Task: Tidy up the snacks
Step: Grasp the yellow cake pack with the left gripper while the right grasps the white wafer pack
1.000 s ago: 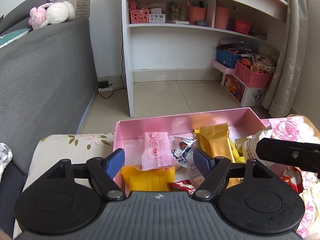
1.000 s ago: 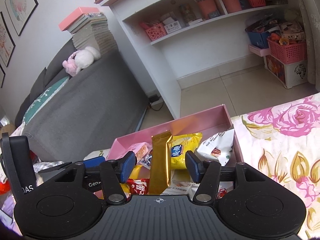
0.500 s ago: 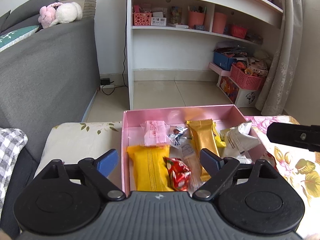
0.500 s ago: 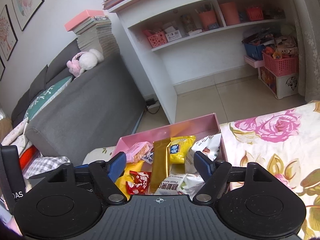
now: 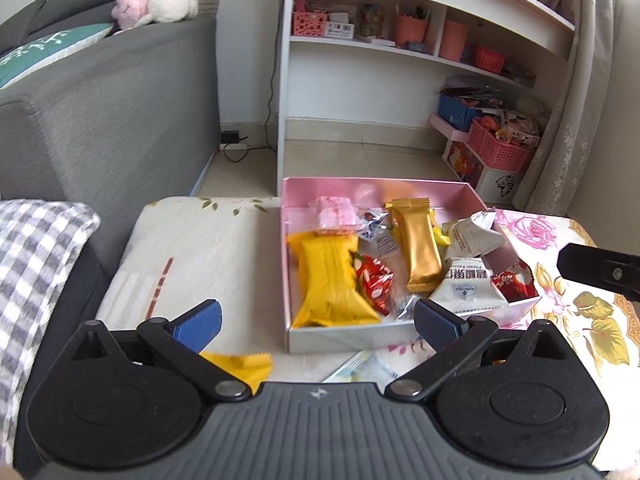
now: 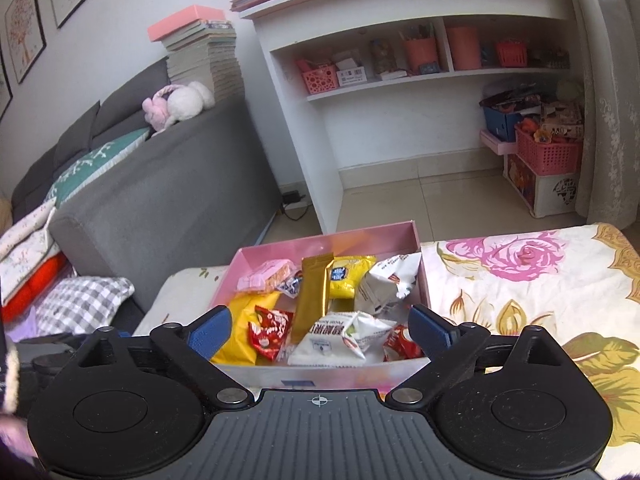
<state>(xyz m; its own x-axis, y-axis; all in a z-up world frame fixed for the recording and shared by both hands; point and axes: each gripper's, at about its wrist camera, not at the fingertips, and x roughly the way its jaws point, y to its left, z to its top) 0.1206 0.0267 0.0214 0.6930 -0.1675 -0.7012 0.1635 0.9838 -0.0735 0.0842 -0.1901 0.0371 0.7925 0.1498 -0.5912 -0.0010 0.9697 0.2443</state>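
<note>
**Both grippers wide above the pink snack box**

My left gripper (image 5: 316, 320) hangs over the near-left corner of the pink box (image 5: 332, 339), and its jaws have just been opening — they stand wide now, with nothing pressed between the blue pads. My right gripper (image 6: 320, 328) hovers at the near wall of the same box (image 6: 320, 374); its jaws have just been opening too and grip nothing, though the snacks lie behind the gap in that view.

The box sits on a floral cloth (image 5: 560, 312) with pink roses and holds the snacks in one open tray. Along its left side lies a big yellow packet (image 5: 328, 280), with a pink wrapped snack (image 5: 334, 212) at its far end. A gold bar wrapper (image 5: 418, 248) lies lengthwise in the middle, a small red packet (image 5: 372, 280) sits between it and the yellow one, and white packets (image 5: 466, 286) crowd the right side (a second red one is tucked in the near-right corner).

Outside the box, just under my left gripper, a loose yellow wrapper (image 5: 244, 364) lies on the cloth, partly hidden by the gripper's body. Beside it a pale packet shows only an edge.

Around: a grey sofa (image 5: 120, 120) to the left with a plush toy (image 5: 156, 2) on its arm, a checked cushion (image 5: 36, 264), and a white shelf unit (image 5: 400, 80) straight ahead — pink baskets on and beside it.
</note>
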